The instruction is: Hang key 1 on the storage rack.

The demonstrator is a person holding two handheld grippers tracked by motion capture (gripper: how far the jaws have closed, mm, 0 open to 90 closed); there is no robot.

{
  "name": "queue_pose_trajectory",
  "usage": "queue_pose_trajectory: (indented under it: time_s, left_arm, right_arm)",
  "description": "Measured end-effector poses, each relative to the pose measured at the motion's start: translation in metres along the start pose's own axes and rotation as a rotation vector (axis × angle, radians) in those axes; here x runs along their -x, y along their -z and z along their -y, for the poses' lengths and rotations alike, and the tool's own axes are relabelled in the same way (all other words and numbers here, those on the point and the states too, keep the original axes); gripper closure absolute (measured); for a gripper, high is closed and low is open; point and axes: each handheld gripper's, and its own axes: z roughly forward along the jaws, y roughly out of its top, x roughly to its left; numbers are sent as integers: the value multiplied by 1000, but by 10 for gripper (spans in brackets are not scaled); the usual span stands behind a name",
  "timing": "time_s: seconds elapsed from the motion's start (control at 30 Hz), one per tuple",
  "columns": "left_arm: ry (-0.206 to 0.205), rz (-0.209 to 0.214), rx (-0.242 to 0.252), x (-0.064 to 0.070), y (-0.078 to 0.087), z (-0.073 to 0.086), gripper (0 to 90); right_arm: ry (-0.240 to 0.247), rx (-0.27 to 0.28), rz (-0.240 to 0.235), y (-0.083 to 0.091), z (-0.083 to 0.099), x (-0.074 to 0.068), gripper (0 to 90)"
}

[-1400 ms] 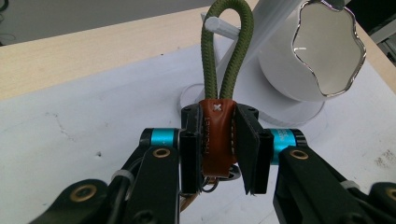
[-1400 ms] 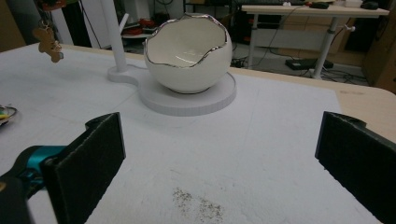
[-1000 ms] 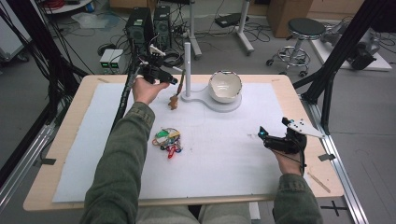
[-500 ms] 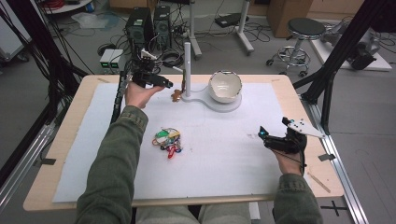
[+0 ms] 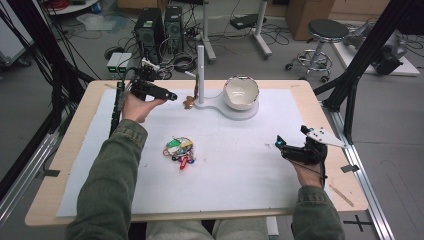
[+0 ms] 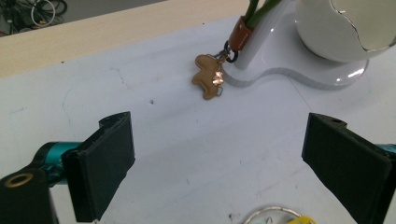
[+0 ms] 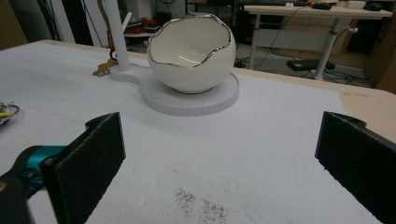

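A brown charm [image 5: 188, 102] on a green cord hangs down the white post [image 5: 200, 65] of a stand and rests on the mat at its foot. In the left gripper view the charm [image 6: 208, 77] lies ahead of my open left gripper [image 6: 222, 126], apart from both jaws. In the high view my left gripper [image 5: 171, 95] sits just left of the post. A white egg-shaped bowl [image 5: 241, 92] stands on the stand's base. My right gripper [image 5: 280, 146] hovers open at the right, facing the bowl [image 7: 191, 51]. A bunch of coloured keys [image 5: 179, 149] lies mid-table.
A white mat [image 5: 250, 170] covers the wooden table [image 5: 320, 95]. The stand's flat base [image 6: 299, 74] curves between post and bowl. A key ring [image 6: 275, 215] peeks in at the bottom of the left gripper view. Computers and cables lie on the floor beyond the far edge.
My left gripper has drawn back to the left, away from the post, while the charm stays hanging at the post's foot. The right gripper has not moved.
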Motion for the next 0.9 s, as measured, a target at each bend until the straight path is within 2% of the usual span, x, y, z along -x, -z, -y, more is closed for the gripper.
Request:
queue_pose_trajectory:
  time_s: [0.13, 0.4, 0.9]
  left_arm:
    - [-5, 29, 24, 3, 9, 5, 98]
    - [-38, 45, 46, 13, 22, 18, 98]
    - [-82, 42, 27, 22, 27, 33, 98]
  right_arm:
    - [-1, 1, 4, 0, 0, 1, 6]
    - [1, -3, 3, 0, 0, 0, 6]
    - [6, -3, 5, 2, 1, 1, 6]
